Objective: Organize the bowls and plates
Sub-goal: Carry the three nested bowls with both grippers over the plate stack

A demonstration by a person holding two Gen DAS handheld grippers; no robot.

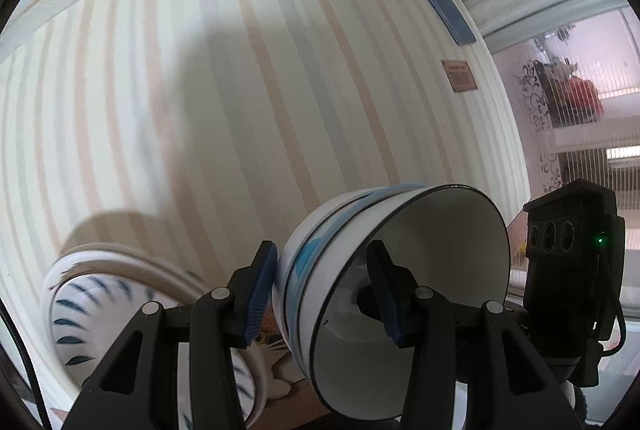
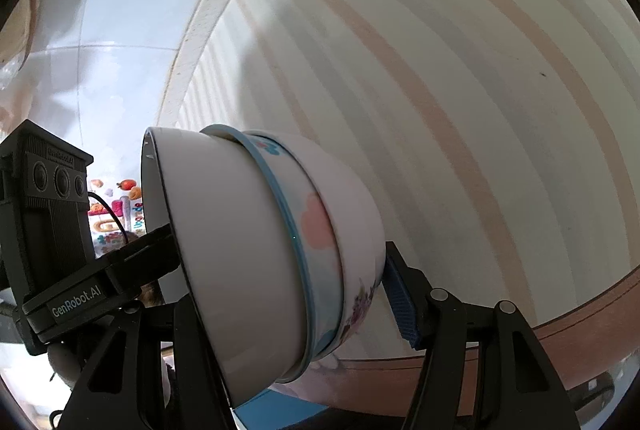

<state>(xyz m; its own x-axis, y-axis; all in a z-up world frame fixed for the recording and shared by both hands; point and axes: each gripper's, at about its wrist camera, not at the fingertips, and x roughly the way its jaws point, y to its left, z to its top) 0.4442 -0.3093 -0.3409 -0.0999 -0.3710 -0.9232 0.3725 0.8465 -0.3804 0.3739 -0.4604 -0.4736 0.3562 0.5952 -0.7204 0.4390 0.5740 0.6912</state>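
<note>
We find the task part done. At far left, a plate with dark blue brush strokes [image 1: 80, 314] lies low by the striped wall [image 1: 240, 90], not yet sorted. Three bowls are already nested: the stack of bowls [image 1: 384, 270] hangs tilted on its side in the air. The left tool [image 1: 324, 290] clamps its wall, one pad inside. The right tool [image 2: 280, 294] grips across the stack's outside. Glazed, smooth, rounded ceramic; blue rim, pink and floral prints. Setting down remains.
</note>
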